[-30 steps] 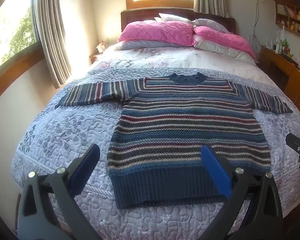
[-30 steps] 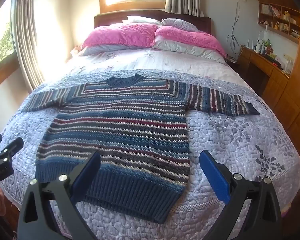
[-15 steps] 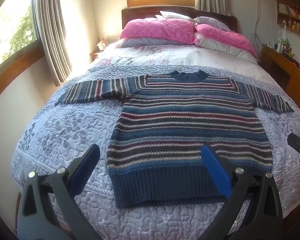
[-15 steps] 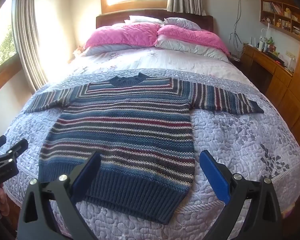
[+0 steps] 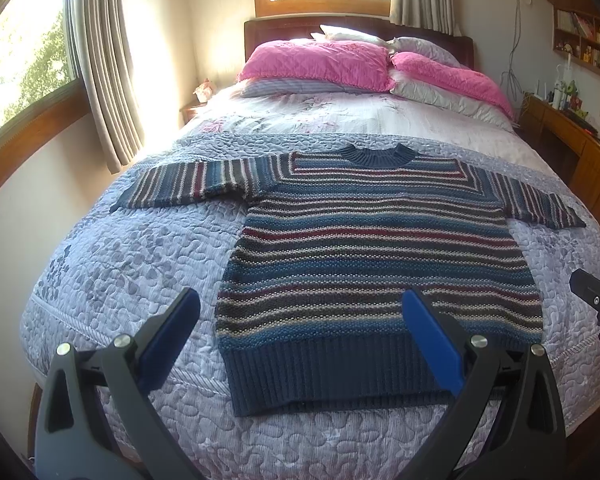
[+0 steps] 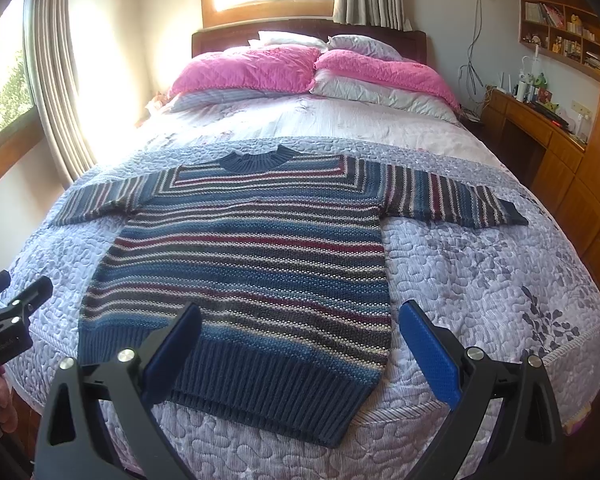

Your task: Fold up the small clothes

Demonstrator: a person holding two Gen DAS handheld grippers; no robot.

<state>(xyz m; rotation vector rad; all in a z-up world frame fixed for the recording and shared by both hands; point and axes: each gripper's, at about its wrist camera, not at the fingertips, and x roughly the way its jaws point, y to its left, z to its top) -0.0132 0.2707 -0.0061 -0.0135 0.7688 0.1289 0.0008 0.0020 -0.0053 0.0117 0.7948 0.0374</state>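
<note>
A striped knit sweater (image 5: 372, 256) in blue, dark red and cream lies flat on the bed, front up, both sleeves spread sideways, its ribbed navy hem (image 5: 340, 372) nearest me. The same sweater (image 6: 244, 256) fills the middle of the right wrist view. My left gripper (image 5: 300, 320) hovers open above the hem's left part, nothing between its blue pads. My right gripper (image 6: 300, 326) hangs open over the hem's right part, also empty. Each gripper shows at the edge of the other's view: the right gripper (image 5: 596, 300) and the left gripper (image 6: 10, 316).
The bed carries a lilac quilted cover (image 5: 132, 264) with pink pillows (image 5: 316, 64) at the headboard. A curtained window (image 5: 100, 60) is on the left. A wooden desk and shelves (image 6: 548, 128) stand along the right wall. A hand (image 6: 2, 400) shows at the lower left.
Both grippers have drifted slightly; the sweater sits a little further right in the views. The sweater itself has not moved and both grippers stay open.
</note>
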